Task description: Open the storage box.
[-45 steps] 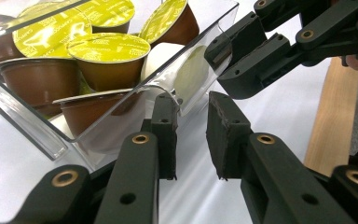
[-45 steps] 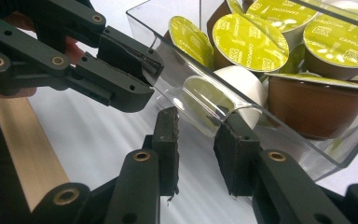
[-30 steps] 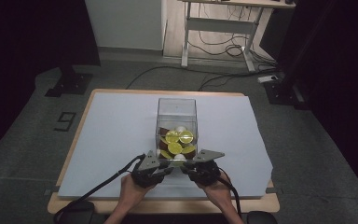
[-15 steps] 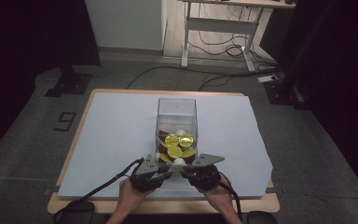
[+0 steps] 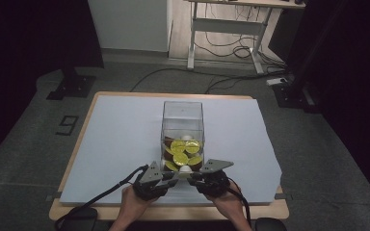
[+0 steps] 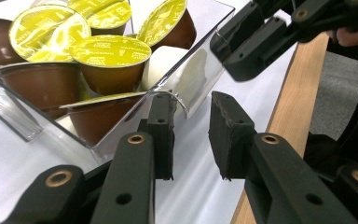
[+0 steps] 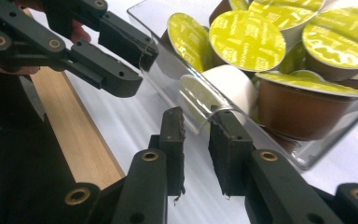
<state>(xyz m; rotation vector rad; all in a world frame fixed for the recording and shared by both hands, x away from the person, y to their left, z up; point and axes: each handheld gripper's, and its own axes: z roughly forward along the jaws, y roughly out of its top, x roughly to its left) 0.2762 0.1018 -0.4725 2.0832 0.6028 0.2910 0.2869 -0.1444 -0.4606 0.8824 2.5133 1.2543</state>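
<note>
A clear plastic box point(image 5: 183, 113) holds several brown coffee capsules with yellow-green lids point(image 5: 180, 153) and a white one, bunched at its near end. My left gripper point(image 5: 173, 179) and right gripper point(image 5: 192, 177) meet at the box's near edge. In the left gripper view the clear rim point(image 6: 179, 100) lies against one jaw of the left gripper point(image 6: 192, 105), with a gap to the other jaw. In the right gripper view the rim point(image 7: 221, 111) rests on one jaw of the right gripper point(image 7: 196, 116), the other apart. Both pairs of jaws have just been opening, with only the thin rim between them.
The box stands on a white sheet point(image 5: 115, 144) over a wooden table point(image 5: 173, 212), whose front edge is just behind my hands. A desk frame point(image 5: 226, 29) and cables lie on the floor beyond. A black stand point(image 5: 70, 84) is at far left.
The capsules have slid toward the box's near end, close to the grippers. Both hands have stayed at the near edge of the box.
</note>
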